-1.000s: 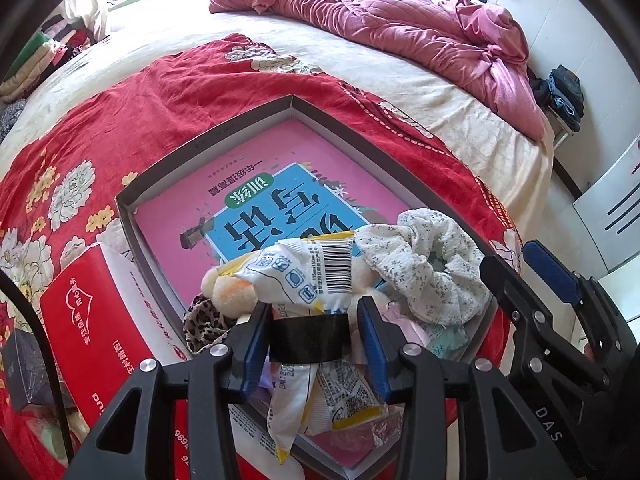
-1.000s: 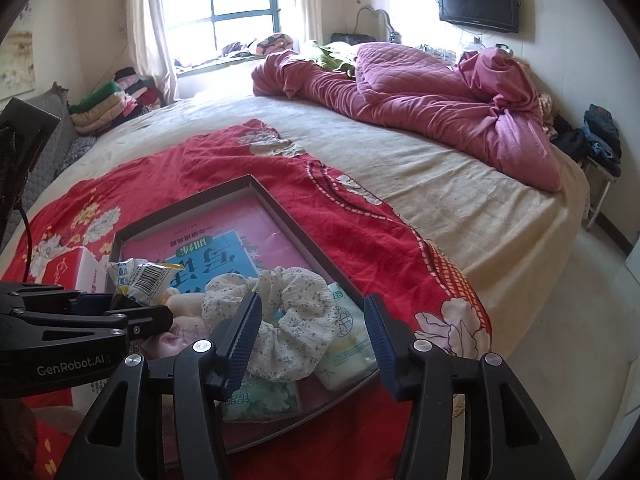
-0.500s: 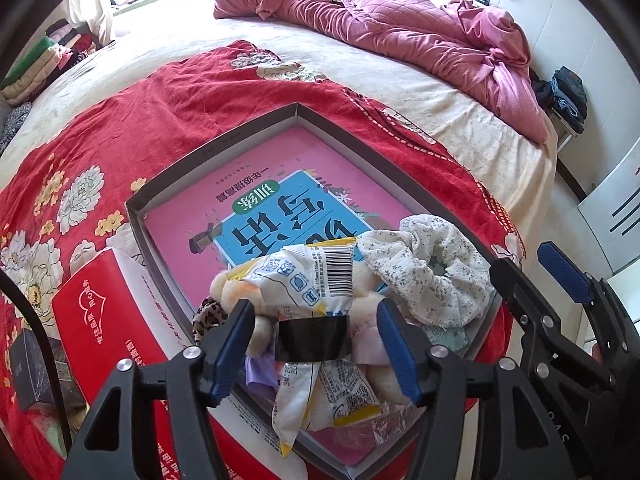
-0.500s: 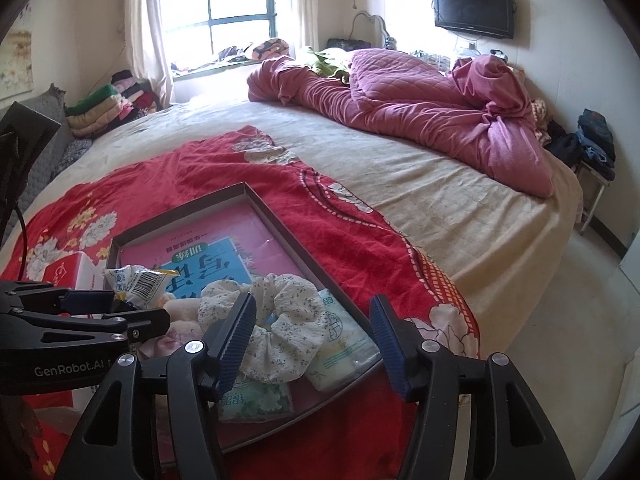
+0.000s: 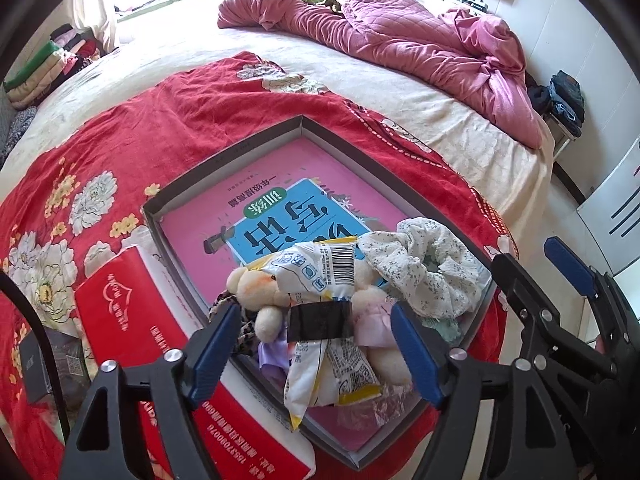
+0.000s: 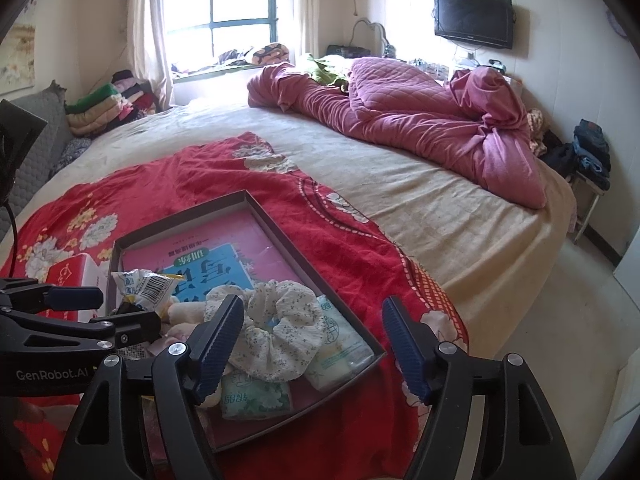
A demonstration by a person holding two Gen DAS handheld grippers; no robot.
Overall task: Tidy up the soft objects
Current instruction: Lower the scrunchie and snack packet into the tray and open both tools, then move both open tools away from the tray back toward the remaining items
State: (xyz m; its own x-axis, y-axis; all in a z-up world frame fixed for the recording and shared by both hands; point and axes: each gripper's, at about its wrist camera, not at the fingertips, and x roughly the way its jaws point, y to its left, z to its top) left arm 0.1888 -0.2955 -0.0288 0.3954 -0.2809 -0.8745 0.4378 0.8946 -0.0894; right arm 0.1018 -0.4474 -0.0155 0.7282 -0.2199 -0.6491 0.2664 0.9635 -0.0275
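Both pairs of jaws have just been opening. The left hand-held gripper (image 5: 316, 344) now stands released, its pads clear of the snack packet (image 5: 324, 276) and plush toy (image 5: 256, 296) lying between them in the shallow box (image 5: 224, 160) on the bed (image 6: 420, 200). The right hand-held gripper (image 6: 312, 344) is released too, above the floral scrunchie (image 6: 280, 328) in the box's near corner.

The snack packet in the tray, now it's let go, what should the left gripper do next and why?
Probably lift the left gripper straight back. Its jaws have just been opening, and the snack packet lies between them, resting on the plush toy in the tray beside the floral scrunchie.
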